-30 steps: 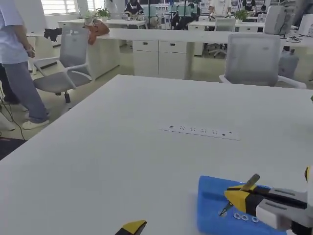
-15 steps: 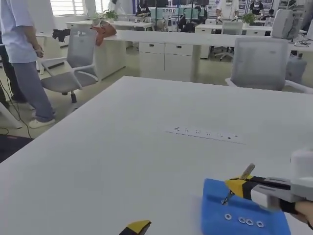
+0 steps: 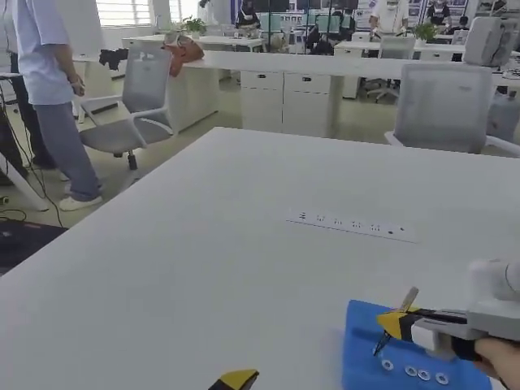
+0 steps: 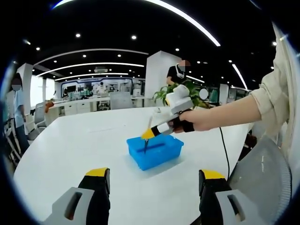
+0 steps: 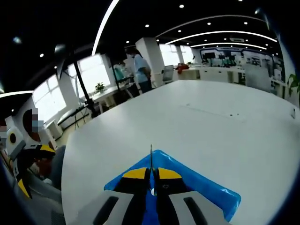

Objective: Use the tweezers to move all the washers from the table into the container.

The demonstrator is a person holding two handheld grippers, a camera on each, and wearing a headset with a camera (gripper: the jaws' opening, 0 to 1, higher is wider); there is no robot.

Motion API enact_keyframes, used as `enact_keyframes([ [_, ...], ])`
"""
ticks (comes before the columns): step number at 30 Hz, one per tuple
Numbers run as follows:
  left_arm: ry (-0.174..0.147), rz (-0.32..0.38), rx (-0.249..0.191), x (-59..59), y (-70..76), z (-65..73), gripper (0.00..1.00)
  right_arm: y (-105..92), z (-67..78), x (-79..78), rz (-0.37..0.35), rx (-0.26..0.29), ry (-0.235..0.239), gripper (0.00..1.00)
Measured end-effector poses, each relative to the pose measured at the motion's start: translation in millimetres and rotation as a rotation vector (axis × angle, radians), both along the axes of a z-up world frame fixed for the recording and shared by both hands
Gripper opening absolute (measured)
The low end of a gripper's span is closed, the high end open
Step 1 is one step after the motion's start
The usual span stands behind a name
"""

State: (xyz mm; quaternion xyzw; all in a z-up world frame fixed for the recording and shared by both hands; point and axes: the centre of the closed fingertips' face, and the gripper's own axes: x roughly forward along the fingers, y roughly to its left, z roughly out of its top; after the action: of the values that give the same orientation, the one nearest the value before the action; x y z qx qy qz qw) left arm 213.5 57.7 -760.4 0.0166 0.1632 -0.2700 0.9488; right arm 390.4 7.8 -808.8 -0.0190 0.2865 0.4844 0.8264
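A blue container [image 3: 356, 367] sits on a white table [image 3: 244, 244], and everything here is placed in relation to it. The right gripper [image 3: 389, 322] hovers just above the container, its yellow-tipped jaws pressed together on a thin pair of tweezers [image 3: 380, 343]. The tweezers slant down, with their point inside the container's walls. Four small washers [image 3: 413, 372] lie in a row on the container floor, just beside and slightly nearer the person than the tweezer point, not touching it. In the right gripper view the right gripper [image 5: 151, 174] grips the tweezers [image 5: 151, 158] over the container [image 5: 208, 188]. The left gripper [image 4: 155, 173] is held back from the container [image 4: 161, 157], well apart from it, its jaws spread wide with nothing between them; its yellow tip [image 3: 237, 379] shows to the container's left
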Motion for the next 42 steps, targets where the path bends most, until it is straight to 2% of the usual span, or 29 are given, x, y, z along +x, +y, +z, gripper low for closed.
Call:
enact_keyframes([
  [4,0.000,-0.003,-0.010,-0.2,-0.3,0.9,0.79,-3.7,-5.8,0.3,0.012,-0.030,-0.002,0.02],
  [8,-0.009,0.002,-0.049,0.4,1.4,6.7,0.78,-4.4,-5.1,5.5,0.016,-0.036,-0.007,0.02],
  [9,-0.008,0.006,-0.070,0.8,1.4,8.6,0.78,-4.1,-4.3,6.9,0.014,-0.036,-0.006,0.02],
  [11,0.000,0.008,-0.081,1.5,2.2,8.8,0.78,-2.0,-1.9,7.5,0.020,-0.033,-0.015,0.02],
  [17,-0.006,-0.004,-0.086,0.0,-0.1,13.8,0.77,8.4,1.2,7.0,0.050,-0.024,-0.031,0.03],
  [20,-0.003,-0.011,-0.089,-1.1,0.0,16.4,0.76,9.1,-8.5,7.2,0.081,-0.101,-0.062,0.03],
  [25,-0.013,-0.015,-0.080,-3.4,3.9,26.2,0.76,10.5,-11.8,5.0,0.105,-0.099,-0.051,0.03],
  [28,-0.013,0.001,-0.129,-3.2,9.5,35.4,0.75,9.6,-12.4,5.2,0.109,-0.099,-0.051,0.03],
  [31,-0.014,-0.006,-0.149,-1.2,12.3,40.9,0.72,7.6,-12.5,5.5,0.113,-0.096,-0.052,0.03],
  [33,-0.015,-0.007,-0.151,3.0,14.6,45.3,0.71,8.0,-10.9,2.8,0.124,-0.082,-0.044,0.04],
  [36,-0.025,-0.024,-0.172,8.5,15.2,57.1,0.67,4.6,-4.9,1.5,0.130,-0.080,-0.065,0.04],
  [39,-0.029,-0.064,-0.176,13.2,12.2,67.9,0.58,4.5,11.4,-7.2,0.152,-0.032,-0.082,0.04],
  [42,-0.040,-0.099,-0.172,19.1,8.0,76.2,0.50,2.3,27.8,-22.0,0.191,-0.022,-0.120,0.04],
])
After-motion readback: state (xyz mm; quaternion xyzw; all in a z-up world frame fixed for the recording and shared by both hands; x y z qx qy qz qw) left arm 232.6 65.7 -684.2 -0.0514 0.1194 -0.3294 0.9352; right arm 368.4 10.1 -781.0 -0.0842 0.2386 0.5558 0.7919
